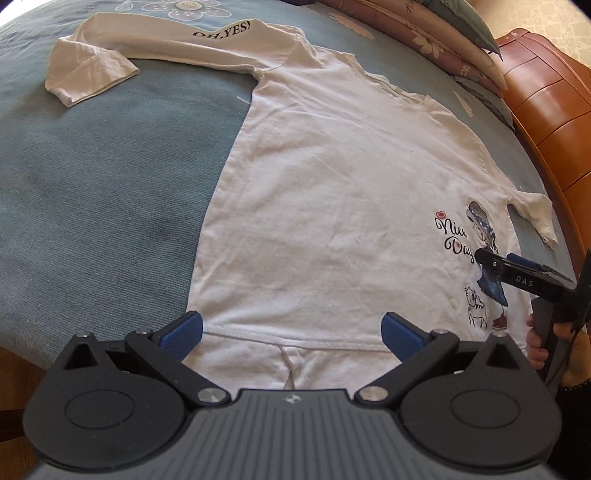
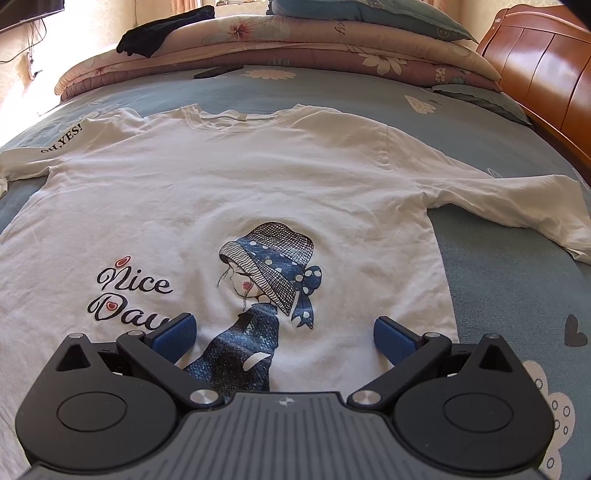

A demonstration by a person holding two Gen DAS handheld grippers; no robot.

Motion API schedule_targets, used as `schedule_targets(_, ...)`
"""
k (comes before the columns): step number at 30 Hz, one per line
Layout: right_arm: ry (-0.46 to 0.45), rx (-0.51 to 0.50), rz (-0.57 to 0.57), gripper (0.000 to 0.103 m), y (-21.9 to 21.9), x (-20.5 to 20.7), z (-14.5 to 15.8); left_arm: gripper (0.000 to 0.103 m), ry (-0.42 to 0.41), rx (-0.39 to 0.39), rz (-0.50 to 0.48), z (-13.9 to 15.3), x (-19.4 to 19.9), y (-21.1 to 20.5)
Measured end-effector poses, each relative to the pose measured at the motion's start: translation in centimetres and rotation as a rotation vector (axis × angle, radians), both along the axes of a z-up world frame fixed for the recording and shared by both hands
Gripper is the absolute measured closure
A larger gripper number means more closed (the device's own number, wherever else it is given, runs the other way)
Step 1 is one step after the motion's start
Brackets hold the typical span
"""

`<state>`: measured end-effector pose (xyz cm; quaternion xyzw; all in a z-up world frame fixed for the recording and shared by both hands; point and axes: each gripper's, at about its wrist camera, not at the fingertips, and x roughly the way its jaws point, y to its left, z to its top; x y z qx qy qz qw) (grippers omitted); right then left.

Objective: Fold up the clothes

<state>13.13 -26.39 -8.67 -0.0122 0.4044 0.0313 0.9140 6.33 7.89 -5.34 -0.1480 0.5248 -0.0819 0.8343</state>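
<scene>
Blue-grey bedding printed with pale flowers covers the bed [image 2: 498,258], and both tools hang over its near edge. Left tool [image 1: 291,334] has its blue pads spread wide with nothing between them, poised just above the bottom hem of a white long-sleeved shirt [image 1: 325,192]. Right tool [image 2: 284,338] is likewise fully spread and holds nothing; it sits low over the lower part of the shirt's printed girl in a blue hat [image 2: 269,273], with the script "Nice Day" to its left. In the left wrist view the right tool [image 1: 498,260] enters from the right edge, gripped by a hand [image 1: 546,350]. The shirt lies flat, front up, neckline toward the far side, both sleeves stretched outward; one sleeve carries the words "OH,YES!" [image 1: 223,31]. Beyond the shirt a stack of folded floral quilts [image 2: 277,48] lies across the bed, with a dark garment [image 2: 162,31] on top. A wooden headboard [image 2: 546,70] stands at the right.
</scene>
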Motion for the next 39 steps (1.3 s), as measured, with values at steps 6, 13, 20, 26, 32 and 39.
schedule_targets(6, -0.002, 0.002, -0.001, 0.000, 0.0, 0.0, -0.1, 0.001, 0.055, 0.028, -0.036, -0.3, -1.6, -0.9)
schedule_targets(13, 0.003, 0.002, -0.002, 0.000, -0.1, 0.0, 0.0, 0.001, 0.061, 0.055, 0.033, 0.3, -2.6, 0.3)
schedule_targets(20, -0.005, 0.009, -0.001, 0.000, -0.2, -0.2, -0.2, 0.001, -0.144, 0.048, -0.067, 4.2, 0.1, -3.9)
schedule_targets(26, 0.005, 0.014, 0.009, 0.000, -0.4, -0.1, -0.2, 0.001, -0.299, 0.088, -0.159, 6.7, 4.7, -9.1)
schedule_targets(32, 0.040, 0.024, 0.021, 0.000, -0.7, 0.3, 0.3, 0.001, -0.424, 0.113, -0.186, 9.9, 6.7, -11.2)
schedule_targets(39, -0.102, 0.084, -0.004, 0.000, -3.2, -0.7, 2.3, 0.001, -0.347, 0.129, -0.168, 3.3, 11.4, -11.4)
